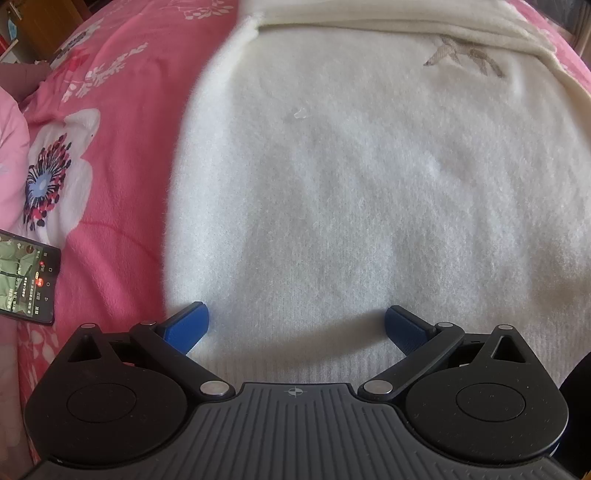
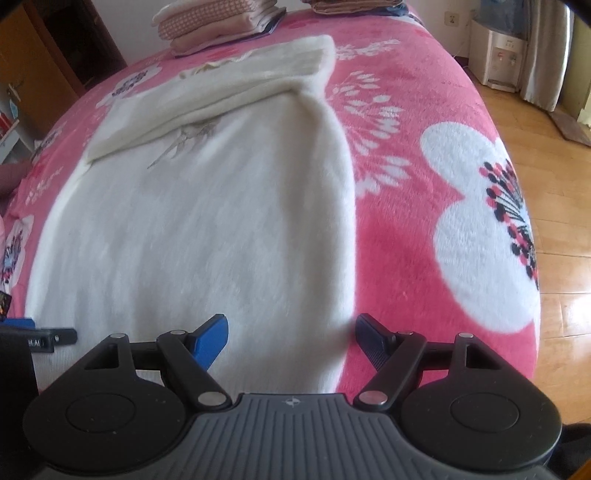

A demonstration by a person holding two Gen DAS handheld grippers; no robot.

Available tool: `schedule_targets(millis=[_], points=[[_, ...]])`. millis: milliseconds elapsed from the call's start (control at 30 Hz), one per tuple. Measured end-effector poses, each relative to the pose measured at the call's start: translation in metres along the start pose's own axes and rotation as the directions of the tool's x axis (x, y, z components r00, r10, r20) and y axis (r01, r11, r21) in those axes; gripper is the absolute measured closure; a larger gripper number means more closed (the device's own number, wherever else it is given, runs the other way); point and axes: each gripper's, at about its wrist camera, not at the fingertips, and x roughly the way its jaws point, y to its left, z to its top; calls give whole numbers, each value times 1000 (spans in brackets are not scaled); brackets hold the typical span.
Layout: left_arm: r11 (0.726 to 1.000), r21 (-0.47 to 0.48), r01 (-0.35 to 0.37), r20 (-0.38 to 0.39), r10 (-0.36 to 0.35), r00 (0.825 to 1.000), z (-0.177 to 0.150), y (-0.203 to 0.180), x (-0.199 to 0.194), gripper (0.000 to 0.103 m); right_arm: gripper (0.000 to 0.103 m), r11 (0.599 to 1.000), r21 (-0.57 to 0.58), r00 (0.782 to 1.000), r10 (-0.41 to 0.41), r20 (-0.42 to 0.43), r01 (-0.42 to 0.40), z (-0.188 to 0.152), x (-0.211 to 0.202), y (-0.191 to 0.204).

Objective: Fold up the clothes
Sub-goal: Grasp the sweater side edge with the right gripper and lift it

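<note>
With sleeves laid across the white sweater (image 2: 207,229) on the bed (image 2: 424,173), both the left hand-held gripper (image 1: 297,325) and right hand-held gripper (image 2: 291,334) hover wide open and empty at its hem, likely poised to pinch it for a lengthwise fold.

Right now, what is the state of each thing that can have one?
Left gripper: open, empty, over the sweater's near hem.
Right gripper: open, empty, at the sweater's near right edge.
Sweater: spread flat on the blanket, sleeves folded across the top.
Phone: lying on the blanket, screen lit.
Pile of clothes: folded, stacked at the far end.
Blanket: spread over the bed.
</note>
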Motion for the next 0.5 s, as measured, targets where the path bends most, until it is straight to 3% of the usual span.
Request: schedule_targets(millis=[233,500], points=[[1000,2,-7,-1,7,1000,-1,-1,0,0,26,984,140,994,105,34,-108,12,3,-22],[1000,2,-4,1,4,1000,-2,1,1,0,27,915,314,967,250,56,-255,13,13,-55]])
